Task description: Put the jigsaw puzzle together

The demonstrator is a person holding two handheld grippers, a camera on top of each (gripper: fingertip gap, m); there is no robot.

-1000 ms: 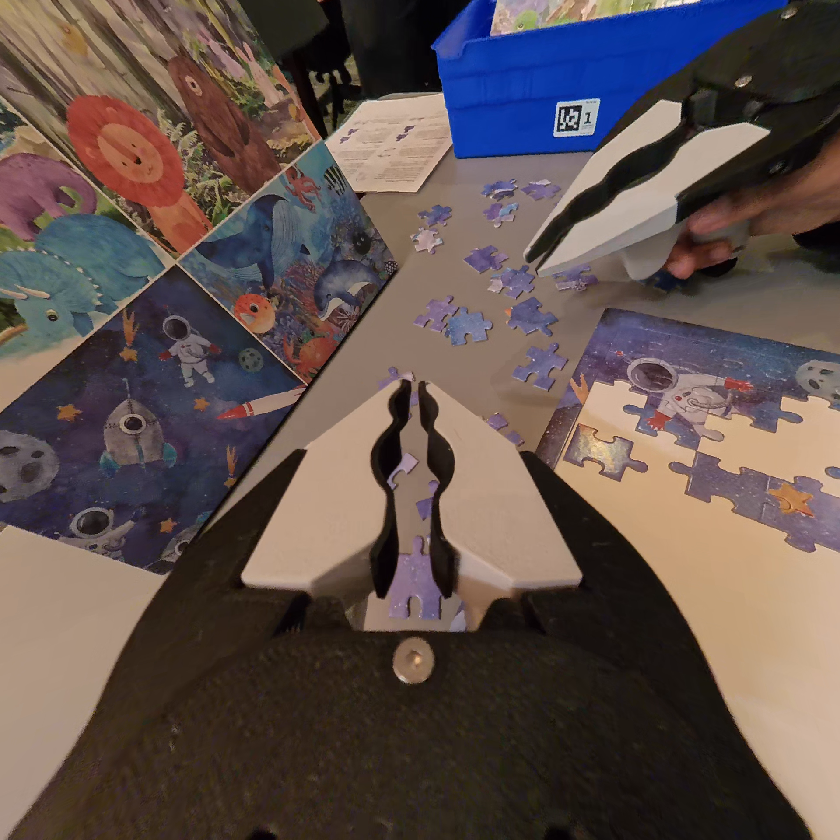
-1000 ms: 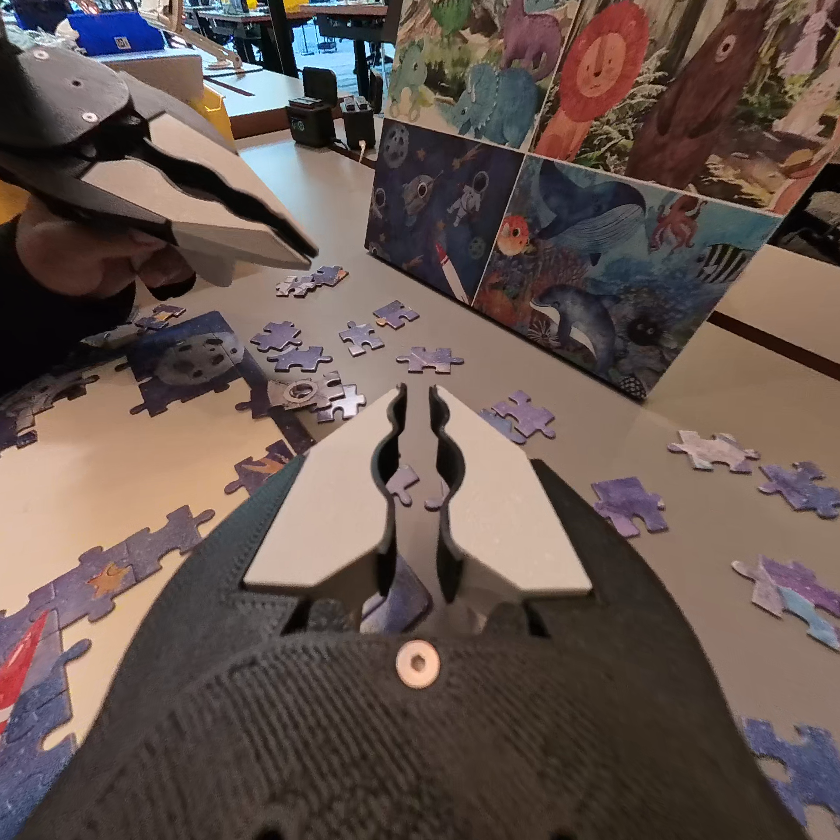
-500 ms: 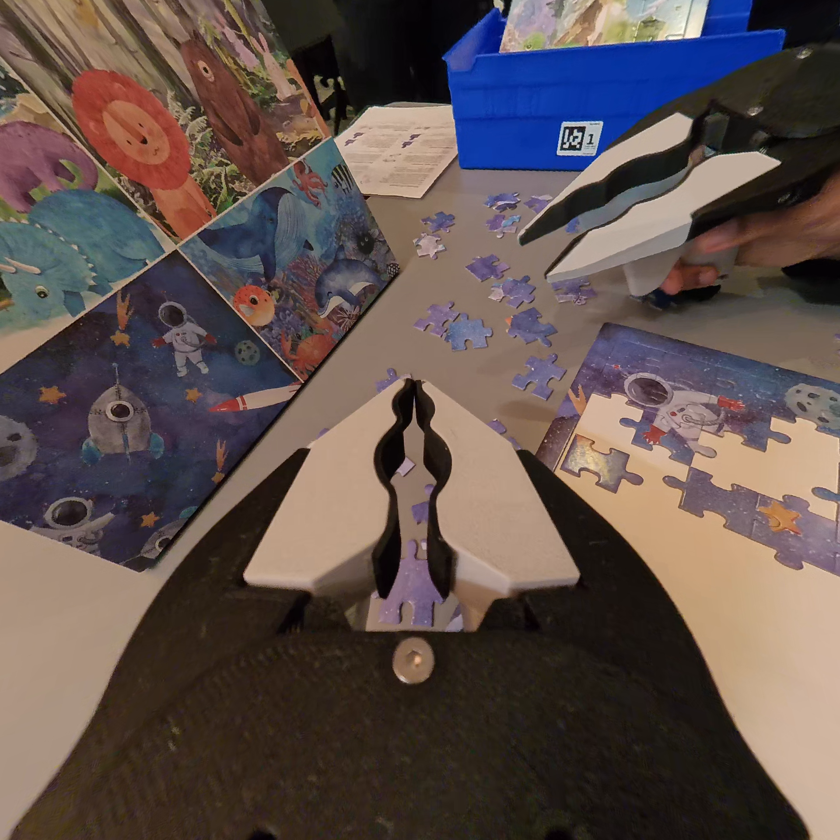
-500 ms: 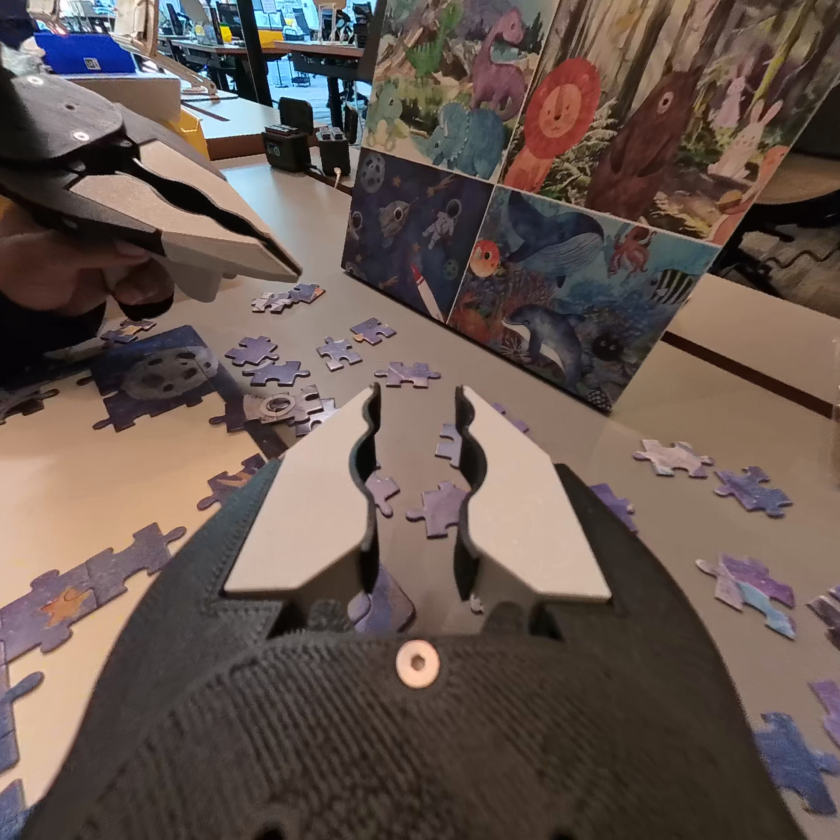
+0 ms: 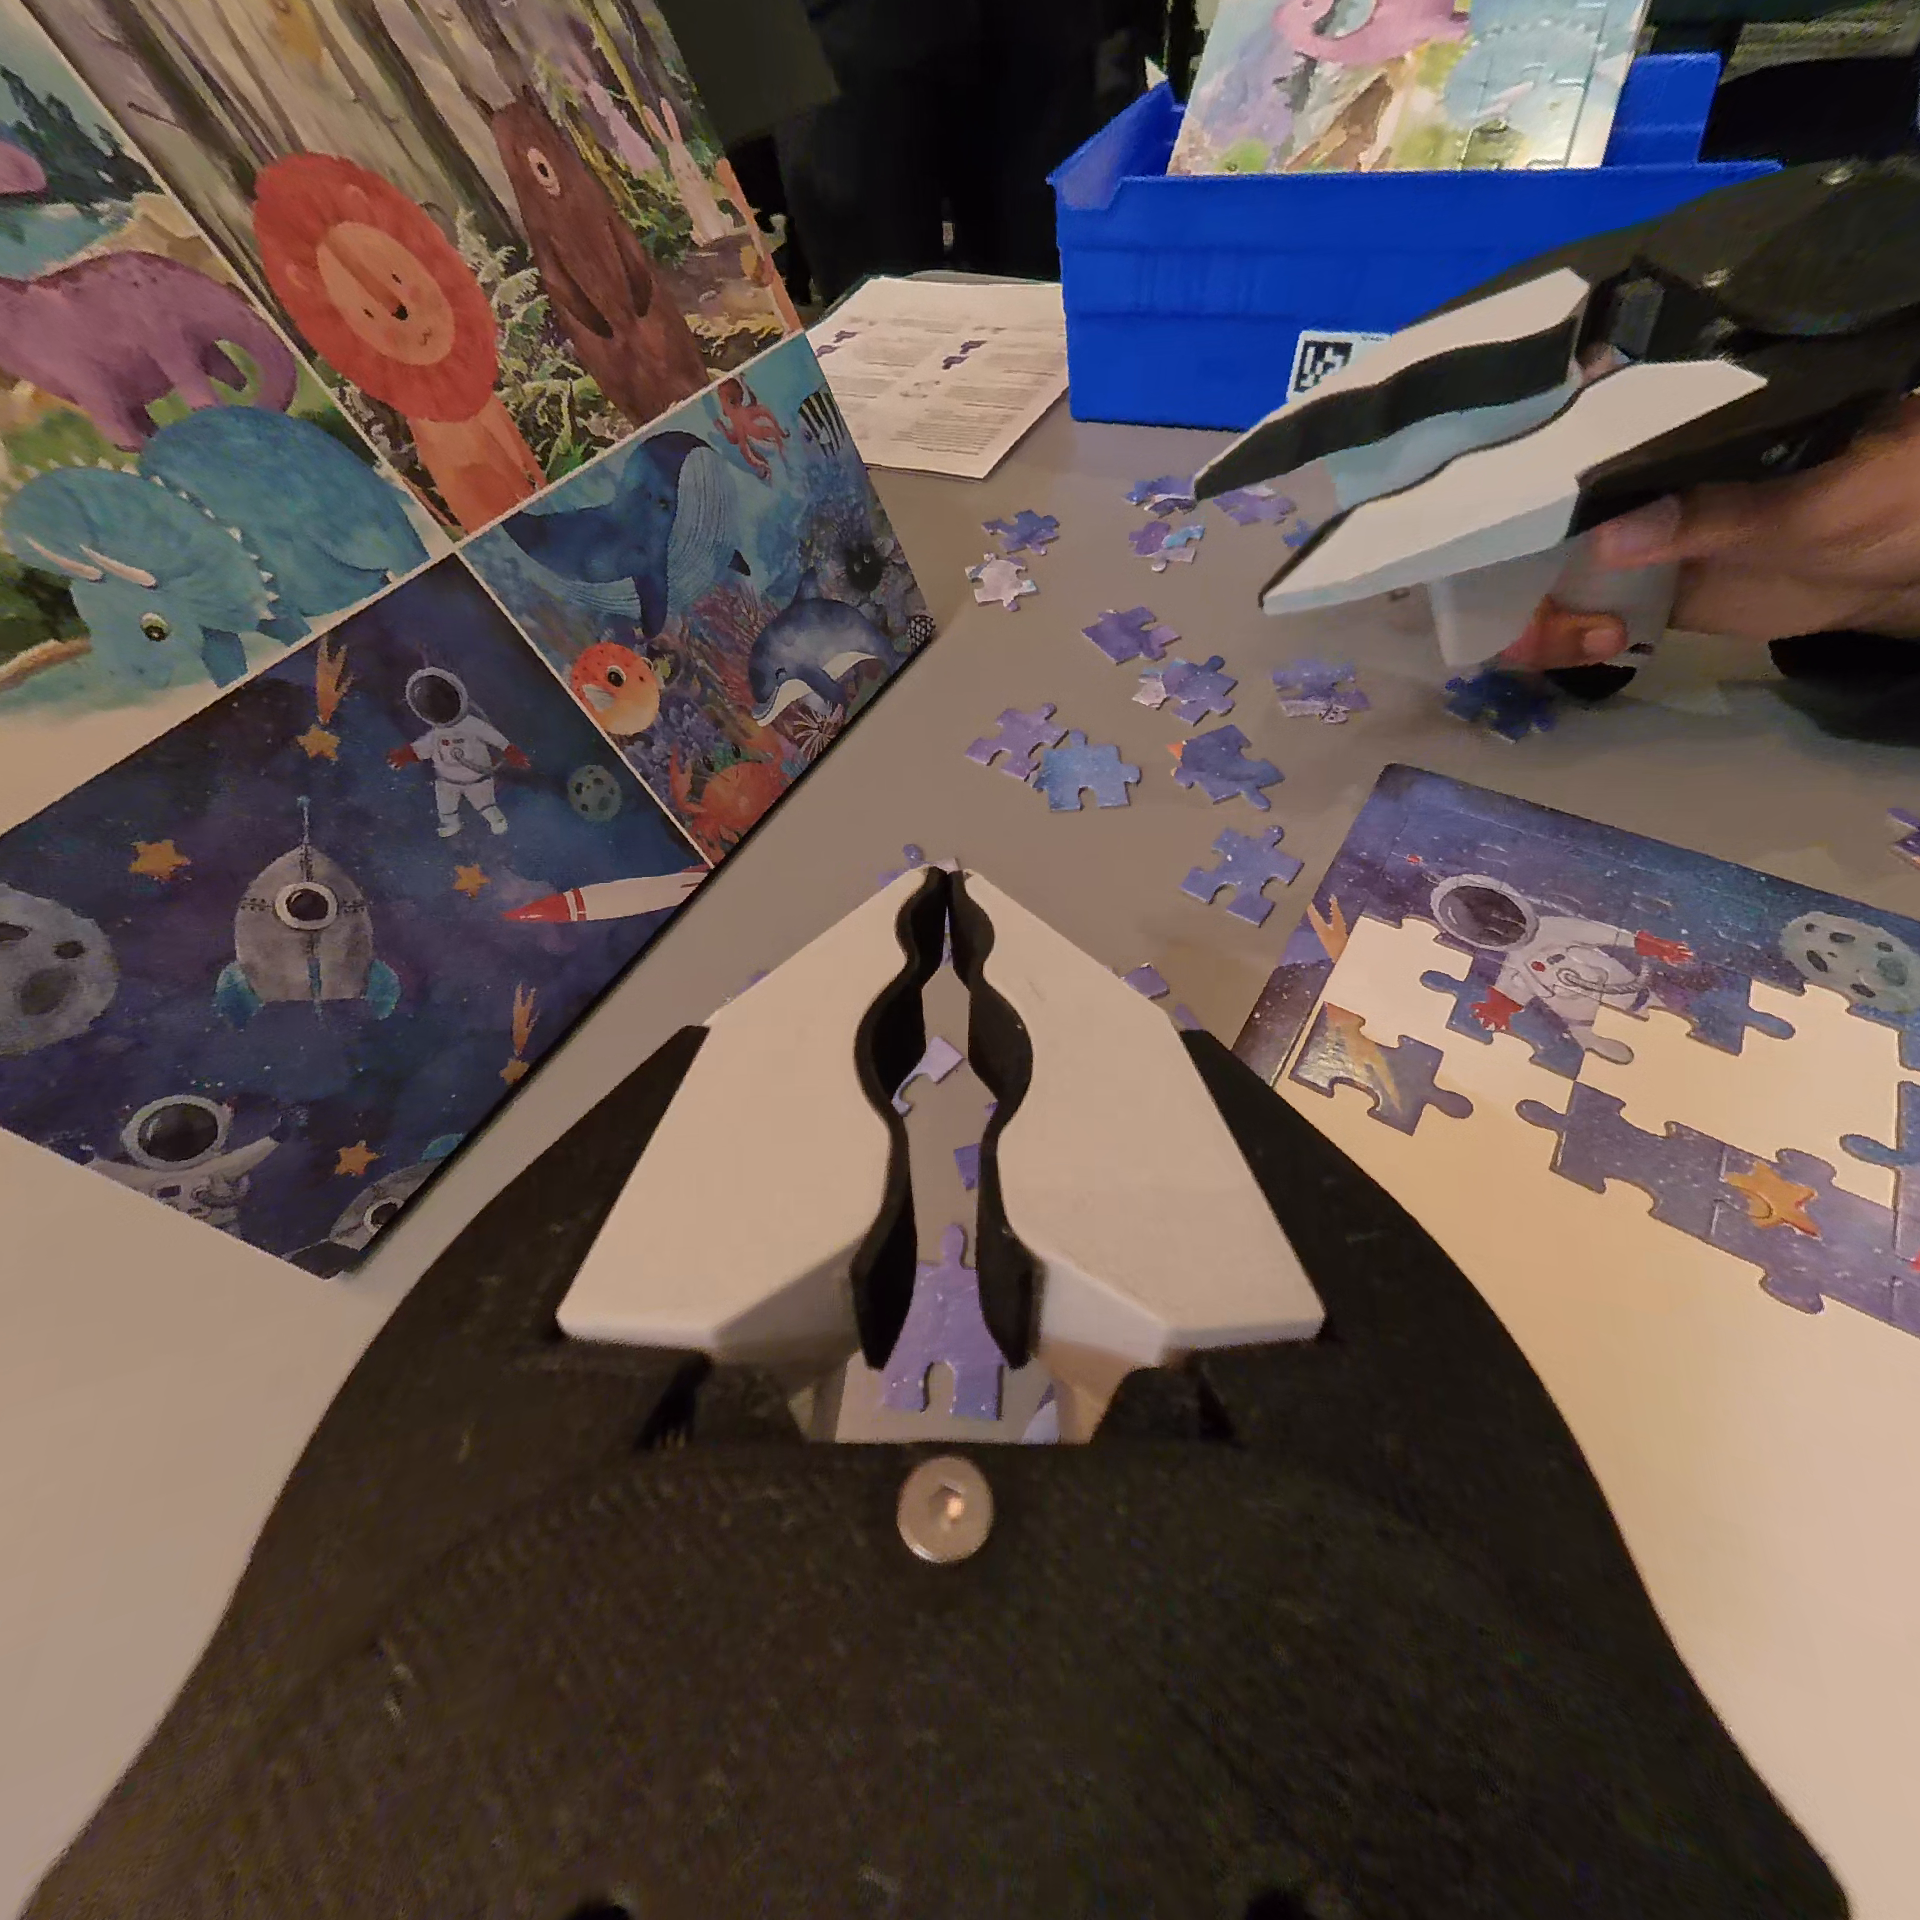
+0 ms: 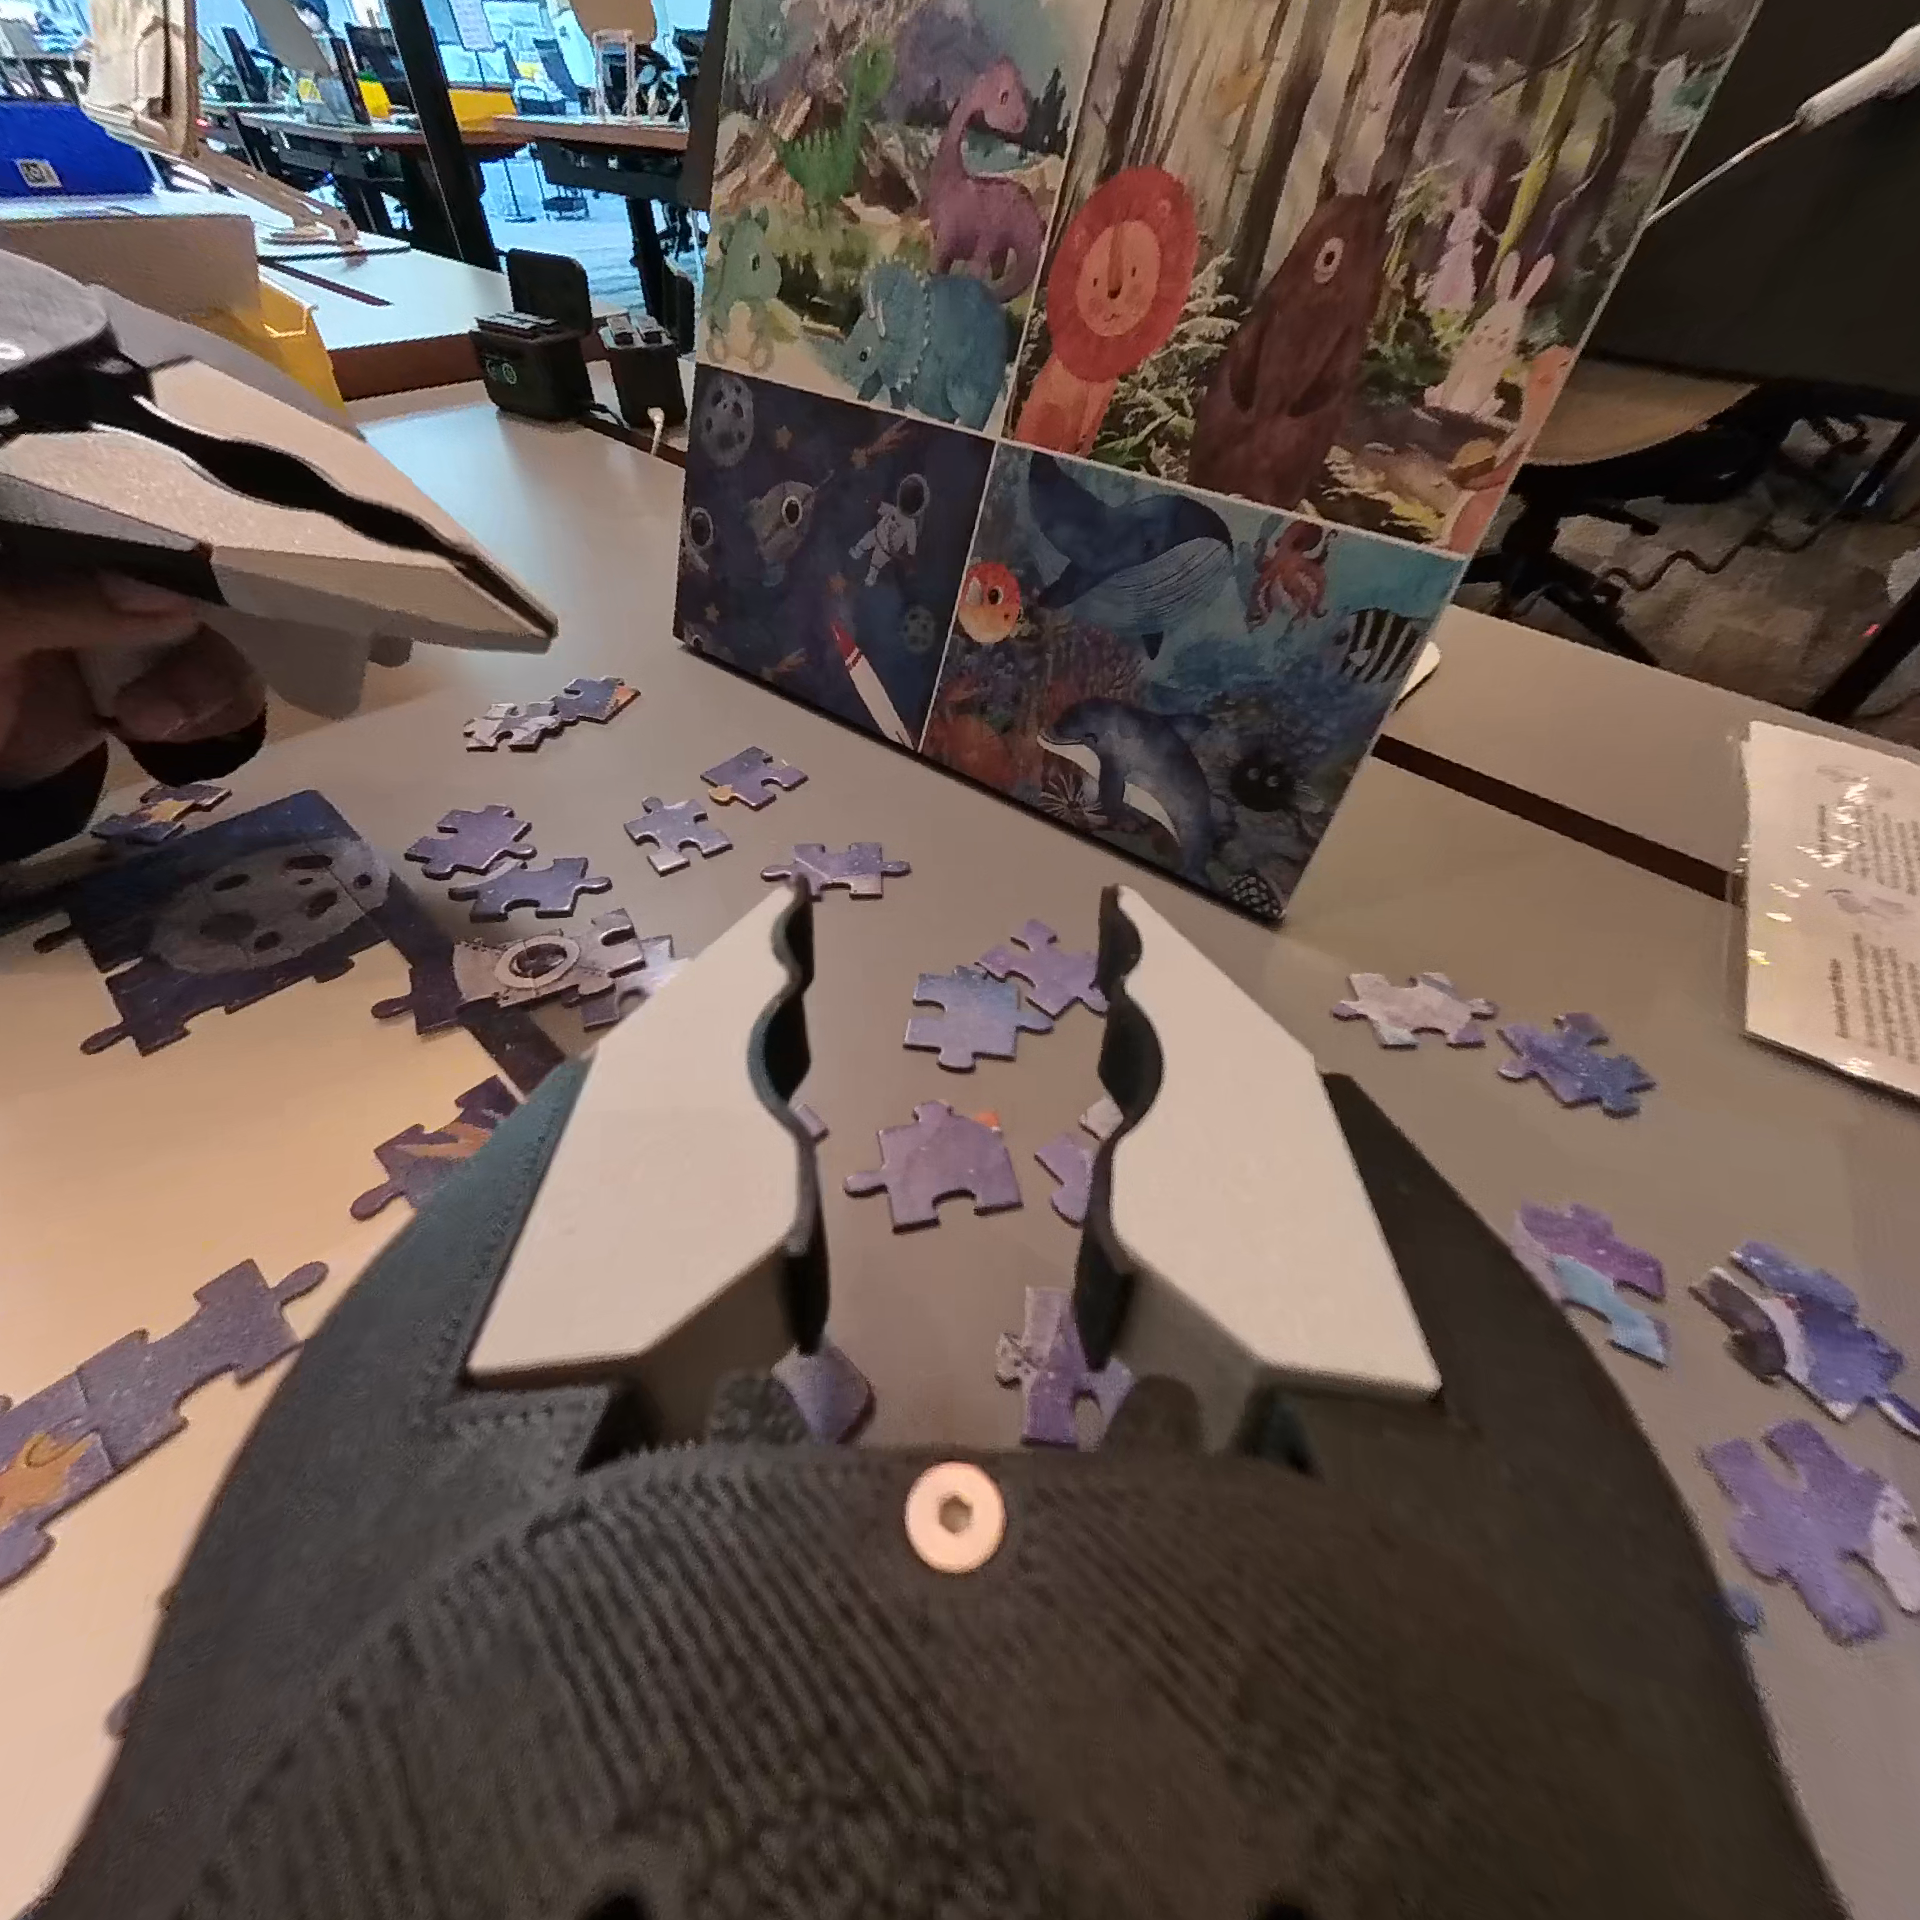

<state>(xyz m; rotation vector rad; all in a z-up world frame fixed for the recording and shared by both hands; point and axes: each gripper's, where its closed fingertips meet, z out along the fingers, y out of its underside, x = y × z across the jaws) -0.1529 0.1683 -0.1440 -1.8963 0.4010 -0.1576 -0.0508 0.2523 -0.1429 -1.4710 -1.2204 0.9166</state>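
Hovering low over the grey desk [image 6: 1351, 935], the right claw [image 6: 951, 914] is standing wide open with nothing in it. Three loose purple puzzle pieces [image 6: 935, 1164] are lying flat on the desk in the gap between its fingers, clear of the pads.

The left claw [image 5: 948, 873] is pinching shut, tips meeting, and is pointing along a bare strip of desk at the centre of its frame. That strip is running between the lower edge of the picture board [image 5: 416, 623], which is leaning across the left of the frame, and the half-filled puzzle [image 5: 1558, 1091] at the right. The puzzle's cream middle is lying mostly open.

At the upper right a blue bin [image 5: 1195, 281] is closing off the far side, with one paper sheet [image 5: 945, 384] lying beside it.

I am counting two claws, one board of four scenes, one bin and well over a dozen scattered pieces.
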